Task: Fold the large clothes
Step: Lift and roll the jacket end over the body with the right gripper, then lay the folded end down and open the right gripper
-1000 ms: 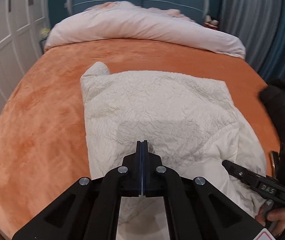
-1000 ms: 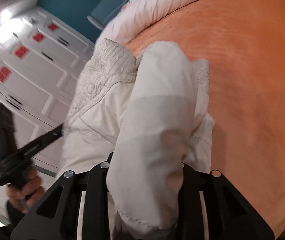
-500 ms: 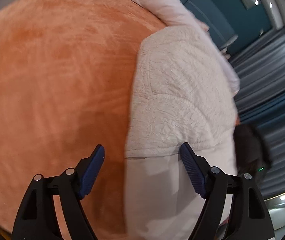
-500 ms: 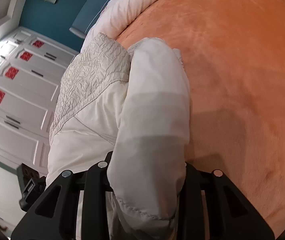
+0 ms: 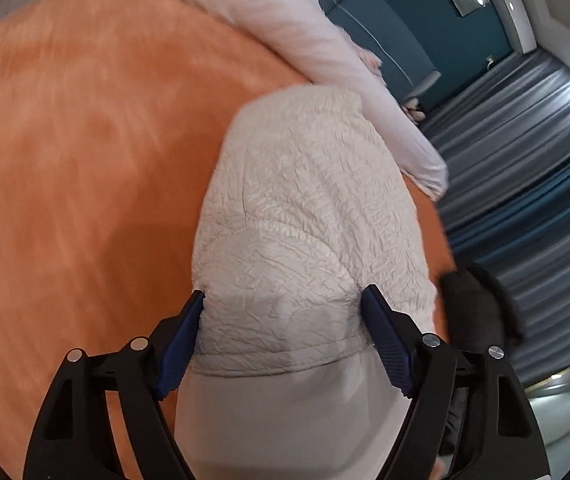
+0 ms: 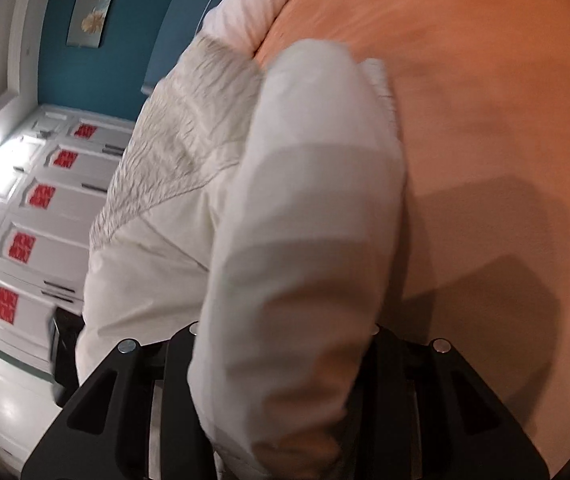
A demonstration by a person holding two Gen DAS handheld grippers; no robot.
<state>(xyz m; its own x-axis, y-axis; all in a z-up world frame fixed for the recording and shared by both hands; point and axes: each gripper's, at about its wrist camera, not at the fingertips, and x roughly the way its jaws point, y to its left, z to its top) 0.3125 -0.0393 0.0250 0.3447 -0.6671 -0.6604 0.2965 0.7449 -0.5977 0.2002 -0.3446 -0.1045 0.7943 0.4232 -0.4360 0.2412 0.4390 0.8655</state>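
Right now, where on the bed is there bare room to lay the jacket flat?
Bare orange bedspread lies on the white jacket's left-gripper side, up to the rolled duvet; a second patch lies on its right-gripper side. Crowded: the jacket's strip, the duvet edge.

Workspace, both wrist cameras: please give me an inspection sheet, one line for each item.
Surface: orange bedspread, mostly bare.
Job's things: white quilted jacket, folded, lying on the bedspread.
Clutter: pale duvet bunched at the head of the bed.
Grippers: left gripper wide open, its pads at both sides of the jacket's fold; right gripper has a thick fold of jacket between its jaws, which have just been opening.
Cables: nothing seen.
Surroundings: teal wall, grey curtains, white wardrobe doors.
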